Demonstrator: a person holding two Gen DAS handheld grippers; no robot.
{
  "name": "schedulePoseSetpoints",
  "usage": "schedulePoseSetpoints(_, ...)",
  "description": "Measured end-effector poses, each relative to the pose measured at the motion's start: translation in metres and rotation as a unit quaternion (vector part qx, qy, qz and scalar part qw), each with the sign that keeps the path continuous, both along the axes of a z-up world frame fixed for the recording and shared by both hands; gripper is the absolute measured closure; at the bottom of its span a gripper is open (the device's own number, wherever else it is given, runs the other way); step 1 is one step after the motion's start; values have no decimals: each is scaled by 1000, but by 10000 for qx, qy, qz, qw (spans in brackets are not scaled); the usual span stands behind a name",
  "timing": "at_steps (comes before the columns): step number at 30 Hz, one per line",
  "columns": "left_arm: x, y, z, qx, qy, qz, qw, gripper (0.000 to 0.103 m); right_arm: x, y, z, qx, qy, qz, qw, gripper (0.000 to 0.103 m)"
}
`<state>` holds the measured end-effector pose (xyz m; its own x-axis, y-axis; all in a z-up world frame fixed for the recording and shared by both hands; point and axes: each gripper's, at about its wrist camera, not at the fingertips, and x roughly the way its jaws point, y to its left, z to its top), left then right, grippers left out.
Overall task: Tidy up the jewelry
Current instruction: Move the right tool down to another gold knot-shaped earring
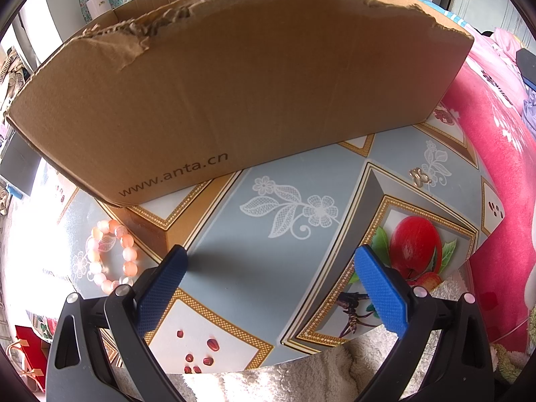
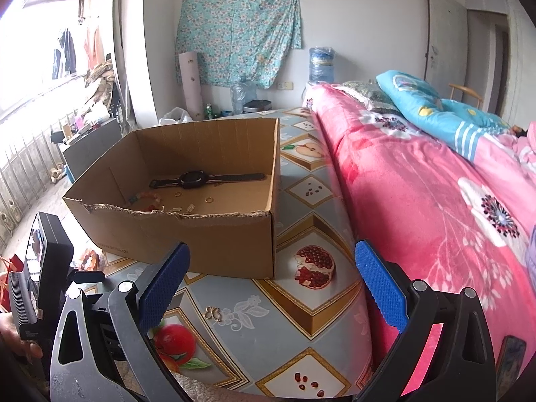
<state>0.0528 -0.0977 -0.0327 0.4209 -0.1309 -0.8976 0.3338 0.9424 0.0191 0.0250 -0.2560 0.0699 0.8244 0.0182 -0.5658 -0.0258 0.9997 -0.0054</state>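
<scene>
Right now both of your grippers are empty with their fingers spread wide: the left gripper point(image 1: 269, 279) hangs low over the table point(image 1: 234, 234) in front of the cardboard box point(image 1: 234, 100), and the right gripper point(image 2: 273, 283) sits higher and further back, looking down into that box. Two pieces remain outside. The pink bead bracelet point(image 1: 112, 256) lies flat on the tabletop just left of your left gripper, near the box's front left corner, and a small gold clasp-like piece point(image 1: 420, 177), seen again in the right view point(image 2: 213, 313), rests on the patterned surface between the two grippers, apart from the box. Inside the box you can already see a black watch point(image 2: 191, 179), another beaded bracelet point(image 2: 147, 197) and a few small rings. The bracelet looks light but round and slick; beads will likely roll out of a flat pinch, so try closing across one side of the loop, string between the pads, rather than squeezing a single bead. The gold piece is thin and lies flush, so it will probably need a low, nearly flat approach and a gentle close; it looks easily bent. Mind the box's torn front rim point(image 2: 174, 214): it stands tall from the left view, so you must lift clear before crossing it. You have open tabletop in front of the box, but the table edge runs close beneath both grippers, and the pink bedspread point(image 2: 435, 201) crowds your right side.
</scene>
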Motion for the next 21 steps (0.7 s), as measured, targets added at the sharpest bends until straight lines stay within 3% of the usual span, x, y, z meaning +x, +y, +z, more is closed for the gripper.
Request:
schedulePoseSetpoints(7,0,0,0,-1,3,-6,10000,5,-3,0,-15,-219,309,367,9986,9)
schedulePoseSetpoints(15,0,1,0,-9,-10,-8,10000,5,12,26,-63,-223,1327,1232,9832,48)
schedulePoseSetpoints(21,-3,2,0,-22,-48,-35,10000,5,16,49,-75,-127,1546,1526,9760,54)
